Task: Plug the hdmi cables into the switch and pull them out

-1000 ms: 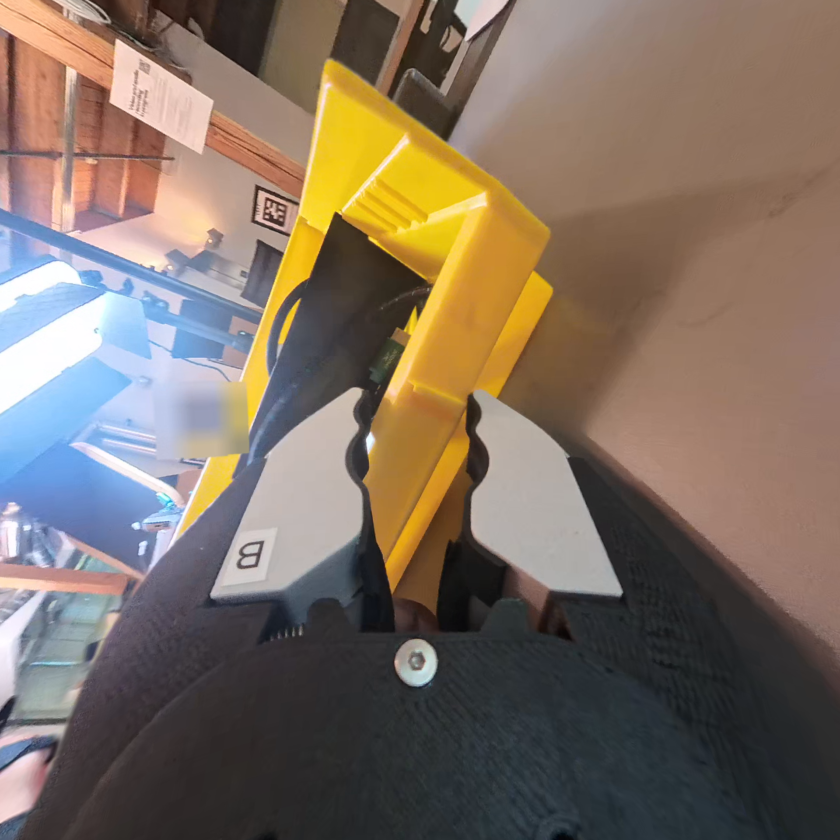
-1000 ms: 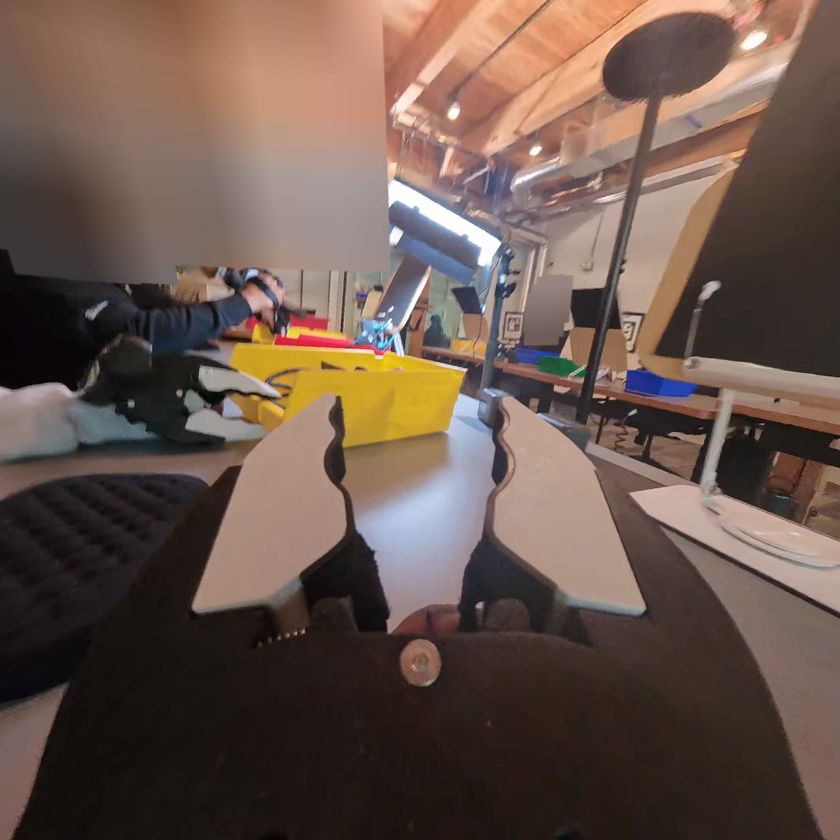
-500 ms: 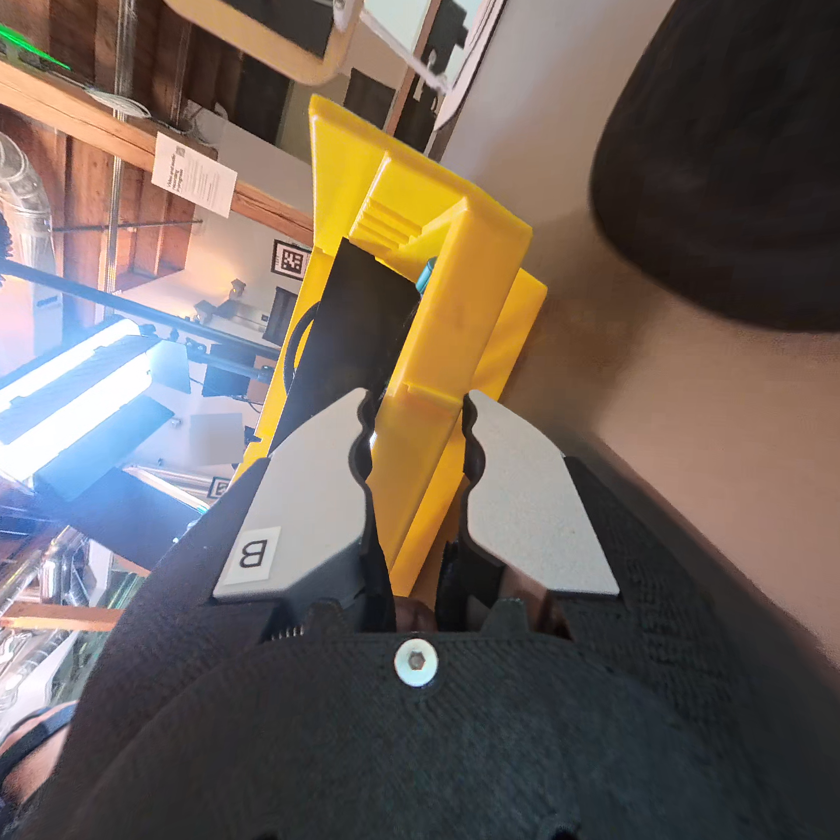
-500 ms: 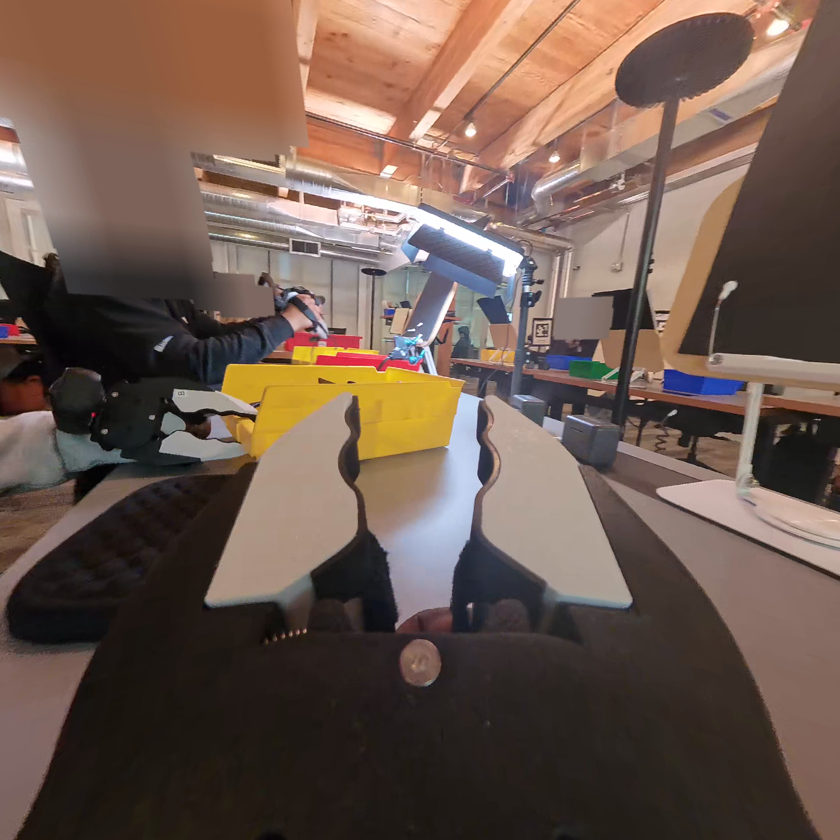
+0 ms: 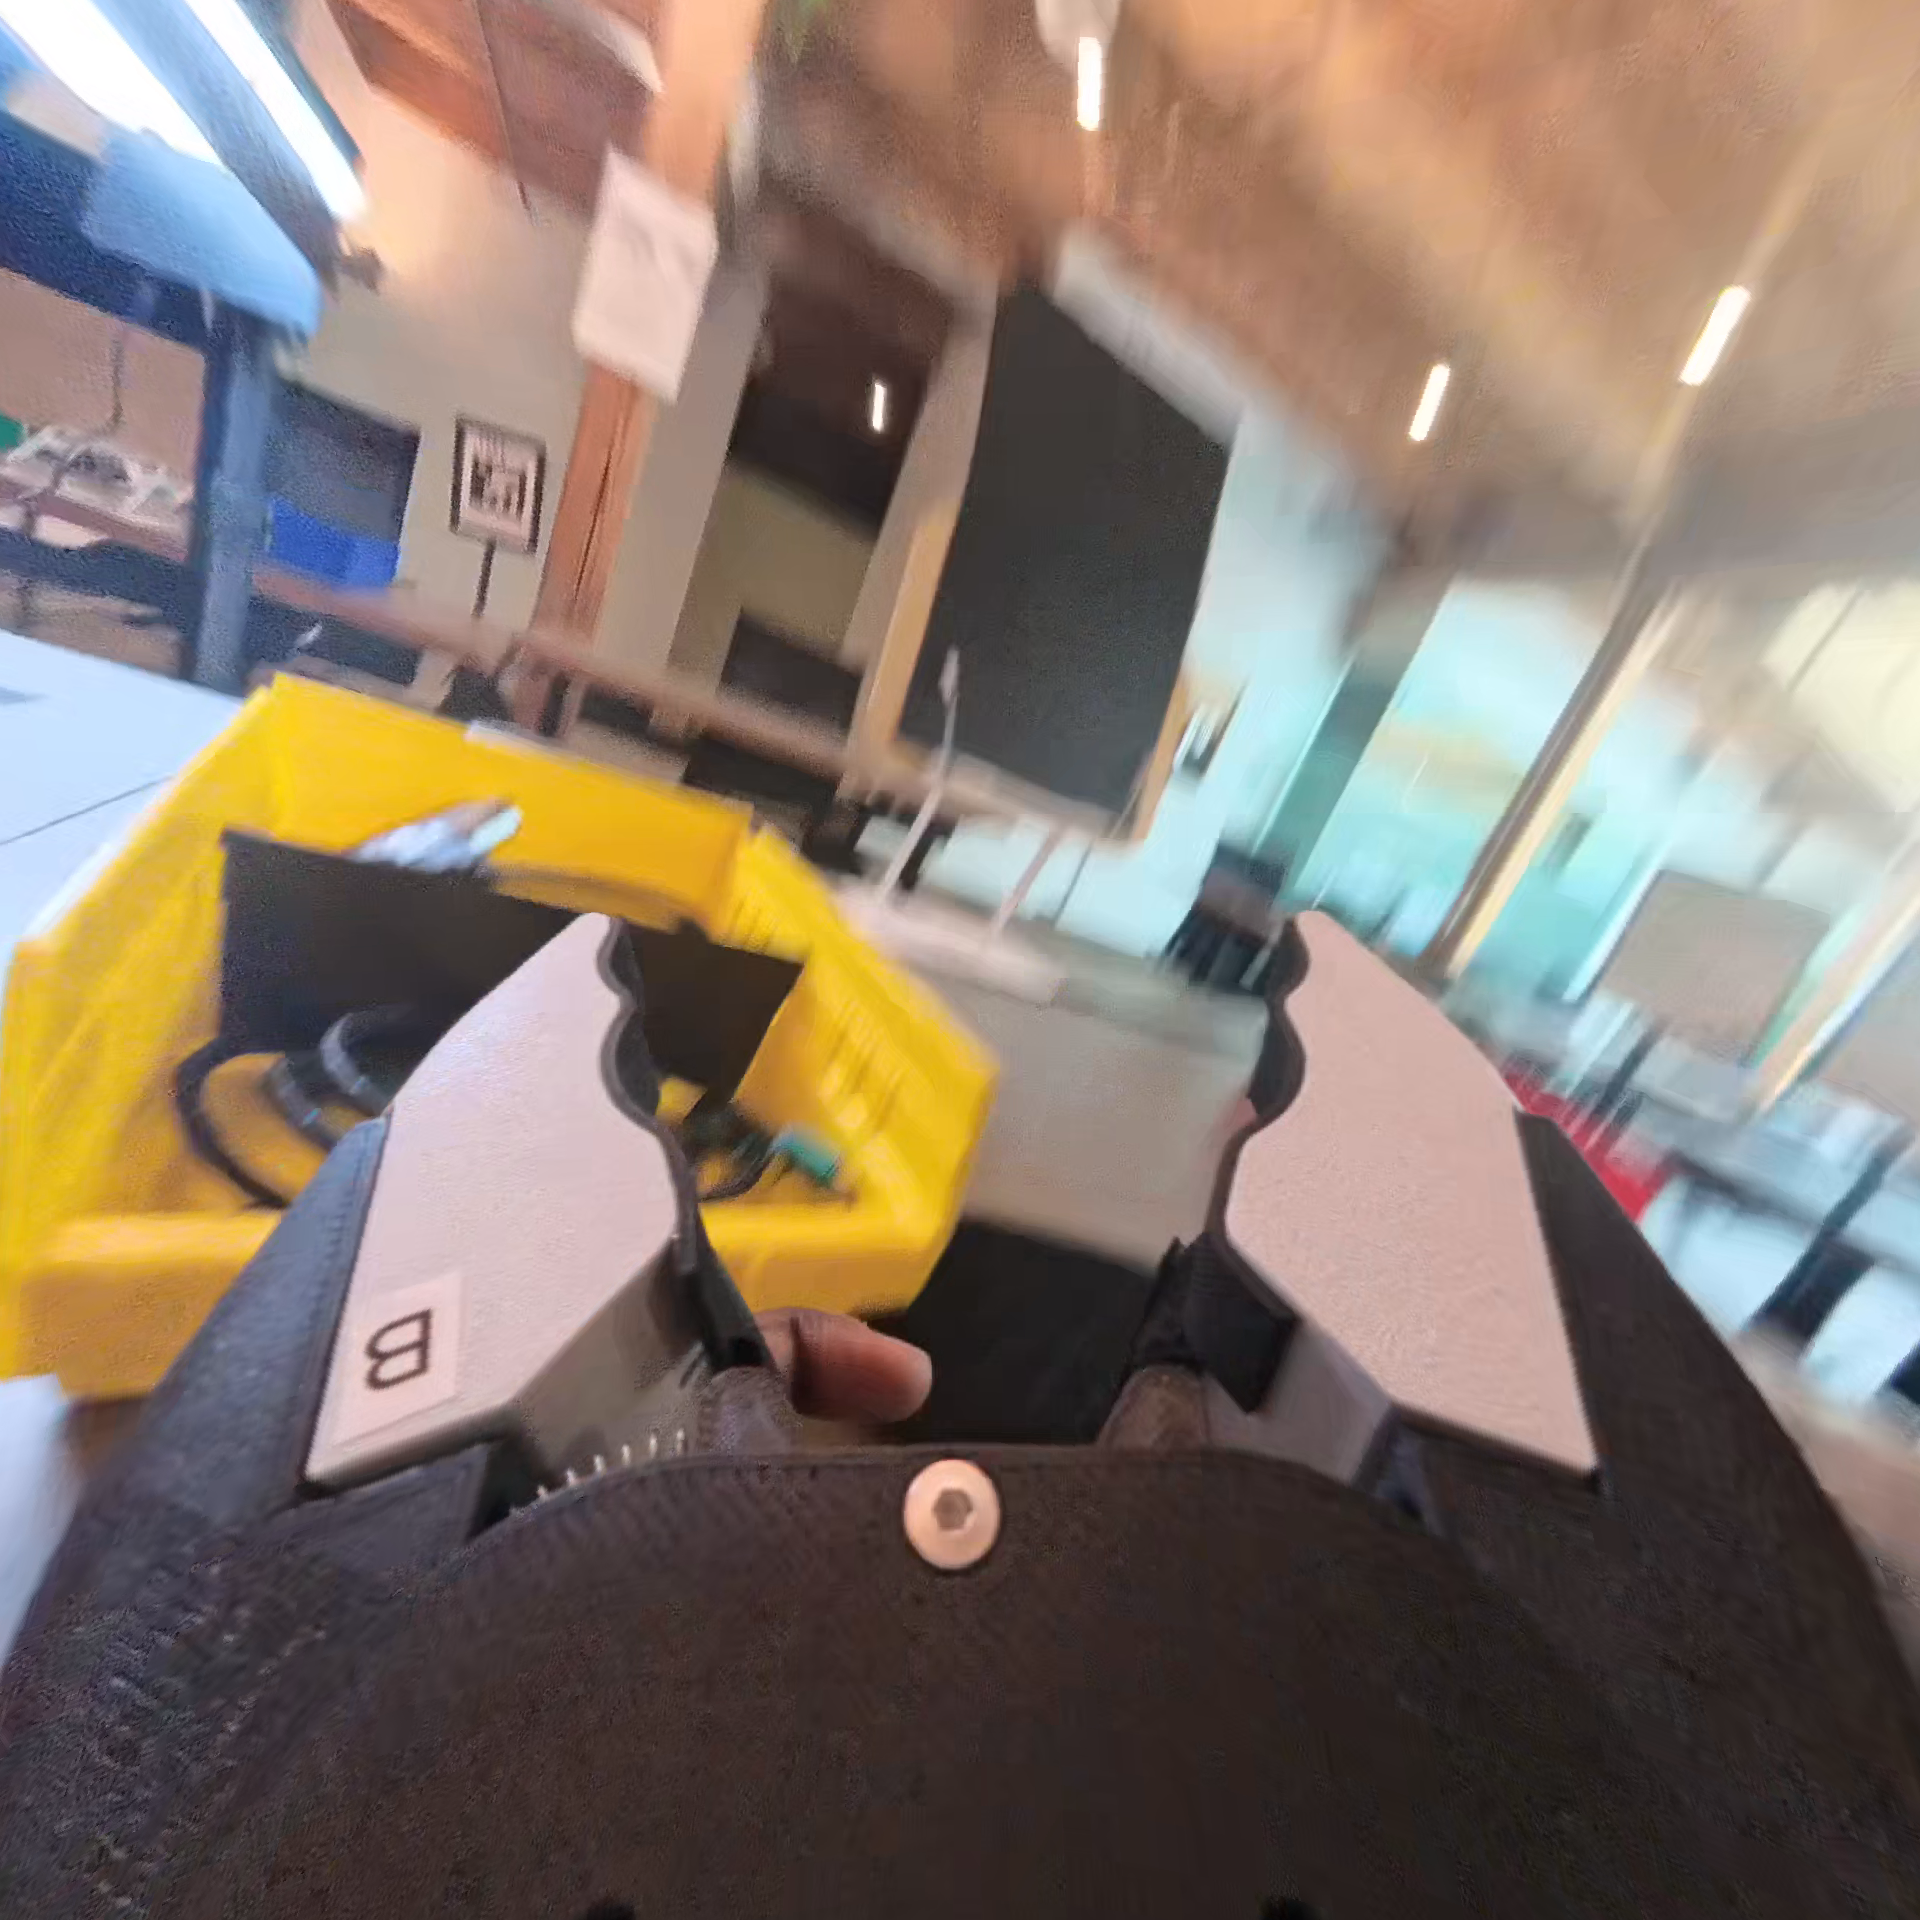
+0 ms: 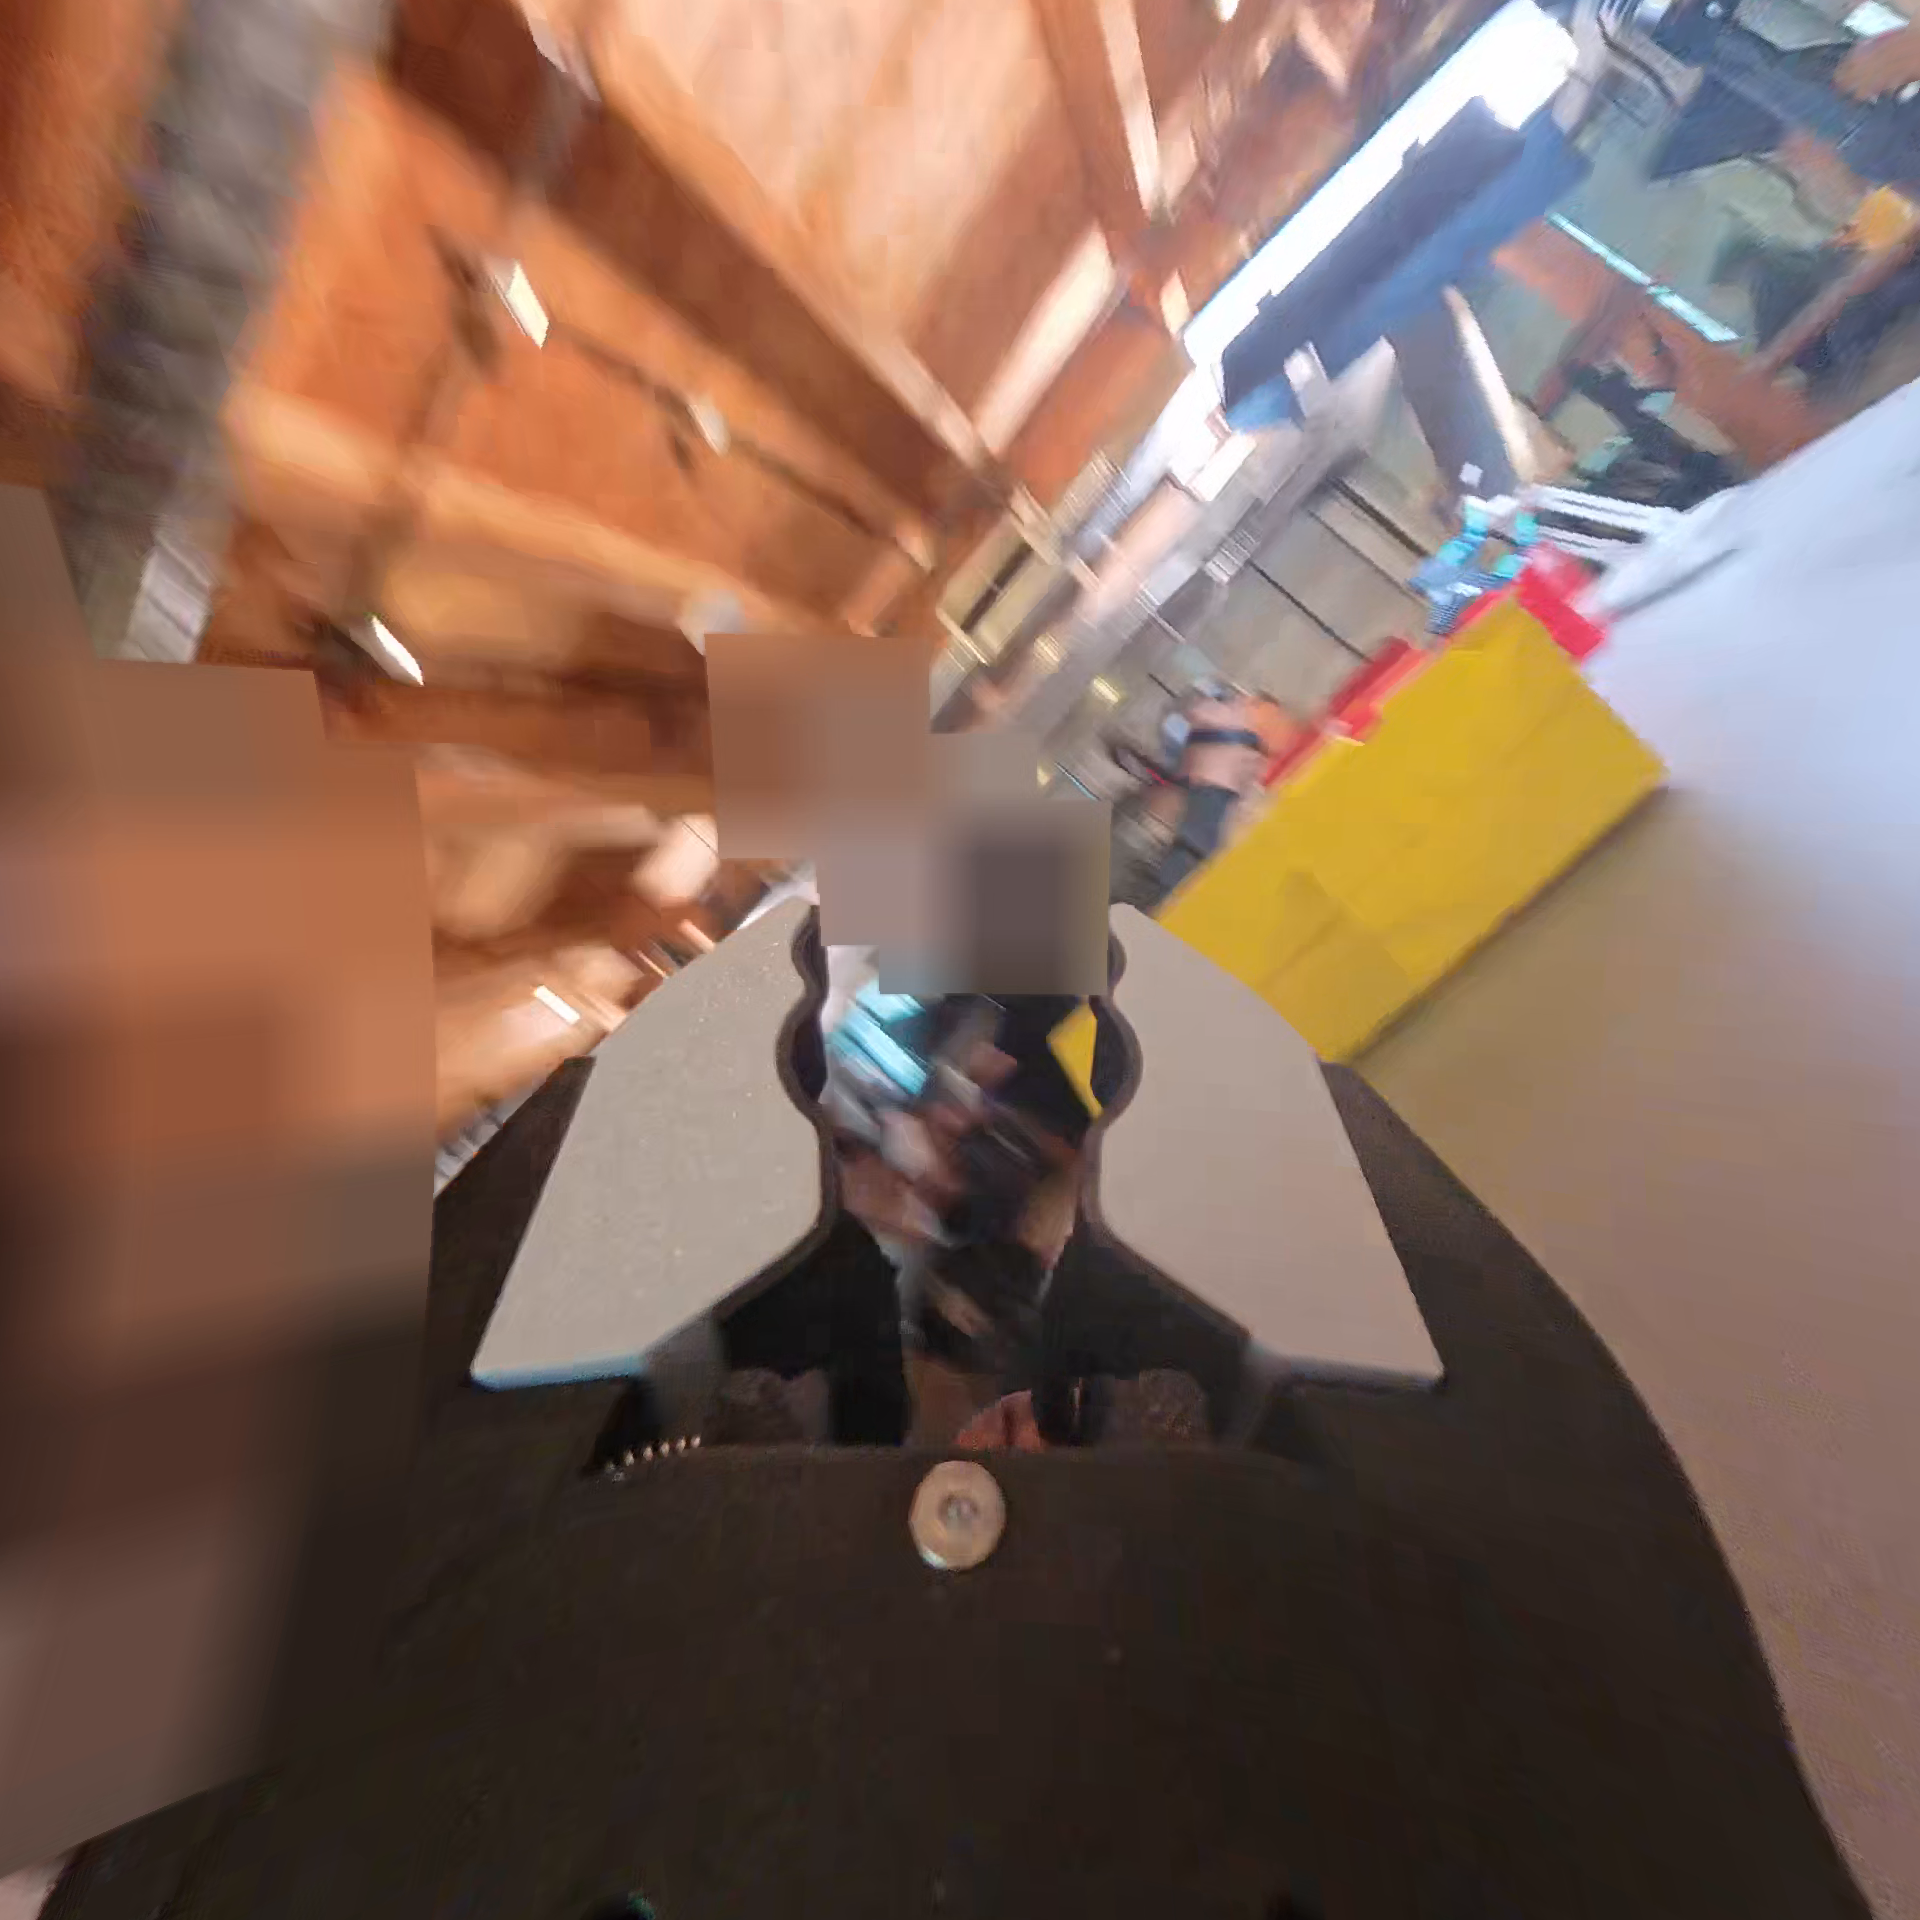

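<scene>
A yellow bin (image 5: 145, 997) sits on the table at the left of the left wrist view. It holds coiled black cables (image 5: 312, 1081), a black divider (image 5: 343, 935) and a small green-tipped part (image 5: 805, 1158). My left gripper (image 5: 951, 966) is open wide and empty, above and to the right of the bin. My right gripper (image 6: 961, 961) is open and empty, tilted and pointed into the room. The same yellow bin (image 6: 1423, 862) shows at the right of the right wrist view. No switch shows. Both views are blurred.
The grey table top (image 6: 1714, 1091) fills the right of the right wrist view. A person's arm (image 6: 1216, 769) reaches near red bins (image 6: 1558, 603) behind the yellow bin. Other tables and blue bins (image 5: 332, 540) stand in the background.
My left gripper has let go of the yellow bin's wall, opened wide and swung upright and away. My right gripper has tilted hard and turned toward the room, opening a bit wider.
</scene>
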Motion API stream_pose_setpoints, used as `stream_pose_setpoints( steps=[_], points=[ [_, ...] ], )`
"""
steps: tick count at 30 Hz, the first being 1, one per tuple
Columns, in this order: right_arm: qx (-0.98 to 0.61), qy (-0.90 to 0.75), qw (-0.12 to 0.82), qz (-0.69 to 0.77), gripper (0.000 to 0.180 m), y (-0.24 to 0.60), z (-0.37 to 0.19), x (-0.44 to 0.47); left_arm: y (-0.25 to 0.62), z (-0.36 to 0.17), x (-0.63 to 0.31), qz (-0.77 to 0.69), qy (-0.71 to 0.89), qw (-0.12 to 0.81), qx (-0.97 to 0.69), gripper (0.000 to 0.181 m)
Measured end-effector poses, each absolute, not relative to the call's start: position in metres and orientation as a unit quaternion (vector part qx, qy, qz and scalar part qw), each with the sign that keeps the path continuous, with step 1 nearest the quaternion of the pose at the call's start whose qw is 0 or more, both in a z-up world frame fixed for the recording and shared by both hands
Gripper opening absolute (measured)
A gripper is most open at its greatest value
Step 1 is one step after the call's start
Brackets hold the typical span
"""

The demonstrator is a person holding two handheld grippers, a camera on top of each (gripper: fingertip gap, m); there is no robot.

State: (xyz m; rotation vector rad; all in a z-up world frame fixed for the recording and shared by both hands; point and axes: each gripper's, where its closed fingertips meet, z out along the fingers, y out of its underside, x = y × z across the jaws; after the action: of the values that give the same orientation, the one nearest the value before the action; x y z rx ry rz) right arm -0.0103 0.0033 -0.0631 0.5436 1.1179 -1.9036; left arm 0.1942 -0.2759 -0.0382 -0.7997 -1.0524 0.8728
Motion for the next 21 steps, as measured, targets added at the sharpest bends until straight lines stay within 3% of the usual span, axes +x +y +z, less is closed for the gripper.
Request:
stream_pose_setpoints(
  steps=[2, 5, 7, 13, 17, 21],
  points=[
    [0.164, 0.595, 0.266, -0.741, 0.052, -0.008, -0.07, -0.003, -0.287, -0.002, 0.209, 0.409, -0.467, 0.716, -0.32, 0.098],
    [0.08, 0.757, -0.054, -0.647, 0.065, -0.008, -0.092, -0.016, -0.302, 0.003, 0.197, 0.506, -0.504, 0.555, -0.426, 0.094],
    [0.032, 0.791, -0.147, -0.593, 0.065, -0.006, -0.112, -0.016, -0.301, -0.004, 0.177, 0.506, -0.508, 0.472, -0.513, 0.088],
    [-0.017, 0.784, -0.047, -0.619, 0.057, -0.03, -0.14, 0.041, -0.316, -0.015, 0.081, 0.46, -0.492, 0.381, -0.634, 0.074],
    [-0.057, 0.795, -0.098, -0.596, 0.057, -0.031, -0.149, 0.044, -0.381, -0.064, 0.015, 0.381, -0.601, 0.238, -0.661, 0.07],
    [-0.044, 0.784, -0.1, -0.611, 0.054, -0.029, -0.144, 0.039, -0.413, -0.118, -0.032, 0.299, -0.668, 0.157, -0.663, 0.073]
  ],
)
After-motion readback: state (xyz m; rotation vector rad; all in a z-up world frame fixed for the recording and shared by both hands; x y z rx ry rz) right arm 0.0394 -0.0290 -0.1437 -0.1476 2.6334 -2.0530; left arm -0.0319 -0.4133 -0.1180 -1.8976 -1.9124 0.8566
